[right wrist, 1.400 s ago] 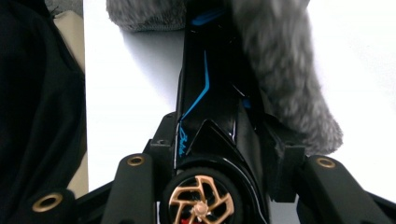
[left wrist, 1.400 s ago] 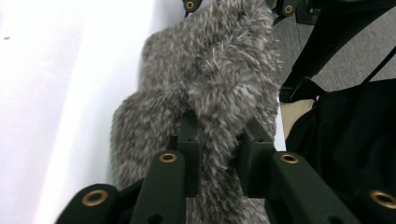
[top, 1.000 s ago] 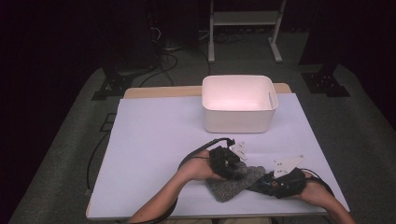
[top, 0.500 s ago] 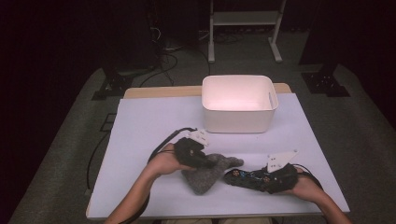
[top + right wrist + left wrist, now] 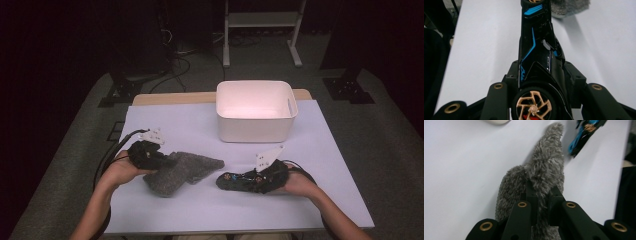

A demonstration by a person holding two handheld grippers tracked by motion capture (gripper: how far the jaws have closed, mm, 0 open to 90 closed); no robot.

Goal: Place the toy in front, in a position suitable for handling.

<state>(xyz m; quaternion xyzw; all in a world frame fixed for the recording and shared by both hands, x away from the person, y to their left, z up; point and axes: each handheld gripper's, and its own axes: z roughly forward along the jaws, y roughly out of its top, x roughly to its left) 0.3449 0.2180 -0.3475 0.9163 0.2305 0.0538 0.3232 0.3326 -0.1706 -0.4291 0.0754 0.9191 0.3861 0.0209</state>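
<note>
table (image 5: 165,120): covered by a pale sheet, with everything else resting on it
bin (image 5: 255,111): white, sits at the far middle of the table, well apart from both hands
fuzzy cloth (image 5: 182,170): grey and shaggy, lies on the sheet left of centre, its near end pinched and its far tip trailing toward the toy car
toy car (image 5: 242,181): black with blue stripes and gold wheels, lies low over the sheet right of centre, nose toward the fuzzy cloth, a gap between them
left gripper (image 5: 165,161): jaws clamped tight on the fuzzy cloth (image 5: 541,177), fur bulging between them
right gripper (image 5: 250,180): jaws closed around the toy car (image 5: 537,55), gripping its body at both sides
</note>
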